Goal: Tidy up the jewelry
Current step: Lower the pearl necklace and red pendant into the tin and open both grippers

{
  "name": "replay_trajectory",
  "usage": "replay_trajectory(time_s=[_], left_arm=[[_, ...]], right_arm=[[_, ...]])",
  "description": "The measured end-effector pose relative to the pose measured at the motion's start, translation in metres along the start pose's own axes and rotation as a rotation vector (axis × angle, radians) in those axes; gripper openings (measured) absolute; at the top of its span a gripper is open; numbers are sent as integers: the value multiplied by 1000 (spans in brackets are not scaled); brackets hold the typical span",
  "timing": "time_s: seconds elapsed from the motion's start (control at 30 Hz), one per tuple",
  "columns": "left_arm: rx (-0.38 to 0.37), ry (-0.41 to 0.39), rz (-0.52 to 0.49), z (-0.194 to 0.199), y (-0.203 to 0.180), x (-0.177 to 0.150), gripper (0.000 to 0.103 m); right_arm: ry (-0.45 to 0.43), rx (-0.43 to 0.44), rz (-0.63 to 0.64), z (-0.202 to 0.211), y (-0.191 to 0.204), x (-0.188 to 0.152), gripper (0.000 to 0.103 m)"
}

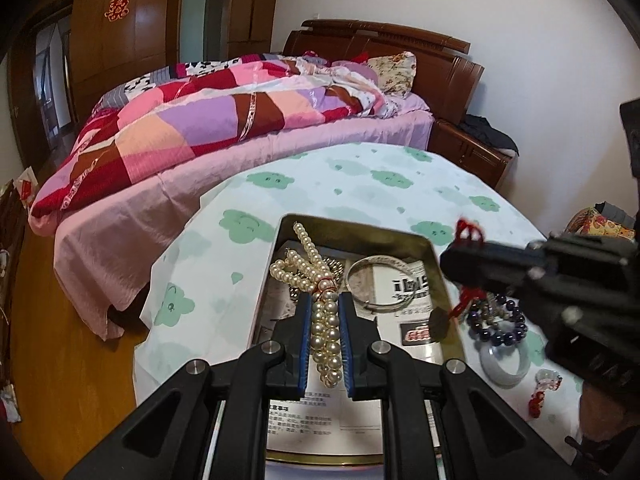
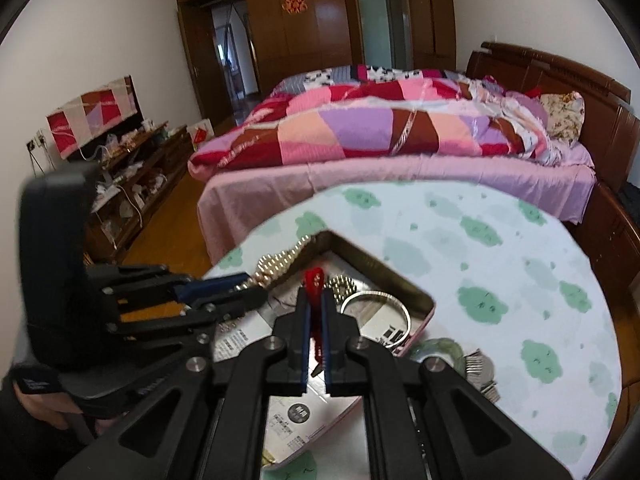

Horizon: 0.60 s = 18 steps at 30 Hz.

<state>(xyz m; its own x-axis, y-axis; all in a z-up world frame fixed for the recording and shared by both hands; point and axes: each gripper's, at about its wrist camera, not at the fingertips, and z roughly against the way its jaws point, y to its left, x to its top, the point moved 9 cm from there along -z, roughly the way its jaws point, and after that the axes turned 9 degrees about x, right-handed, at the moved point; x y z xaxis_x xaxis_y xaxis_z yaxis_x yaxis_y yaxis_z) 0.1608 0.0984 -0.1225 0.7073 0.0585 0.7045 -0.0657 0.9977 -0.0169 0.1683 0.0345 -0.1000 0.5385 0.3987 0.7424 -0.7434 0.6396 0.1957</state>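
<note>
A metal tin lined with printed paper sits on the cloud-print table. My left gripper is shut on a pearl necklace, whose far loops drape inside the tin. A silver bangle lies in the tin beside it. My right gripper is shut on a red cord and hovers over the tin; in the left wrist view a dark pendant hangs from that cord. The silver bangle and pearl necklace also show in the right wrist view.
On the tablecloth right of the tin lie a dark bead bracelet, a pale jade bangle and a small red-and-clear charm. A green bangle and silver pieces lie by the tin. A bed stands behind.
</note>
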Motion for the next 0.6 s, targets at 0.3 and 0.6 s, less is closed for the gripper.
replay_trajectory(time_s=[0.3,0.6], left_arm=[[15,48,-3,-14,1,-10,12],[19,46,-15,-12,-7,-10,16]], right_arm=[[91,-8,-35,-30,-10,-31,7],[96,-15,-70,-32,-20,-43,30]])
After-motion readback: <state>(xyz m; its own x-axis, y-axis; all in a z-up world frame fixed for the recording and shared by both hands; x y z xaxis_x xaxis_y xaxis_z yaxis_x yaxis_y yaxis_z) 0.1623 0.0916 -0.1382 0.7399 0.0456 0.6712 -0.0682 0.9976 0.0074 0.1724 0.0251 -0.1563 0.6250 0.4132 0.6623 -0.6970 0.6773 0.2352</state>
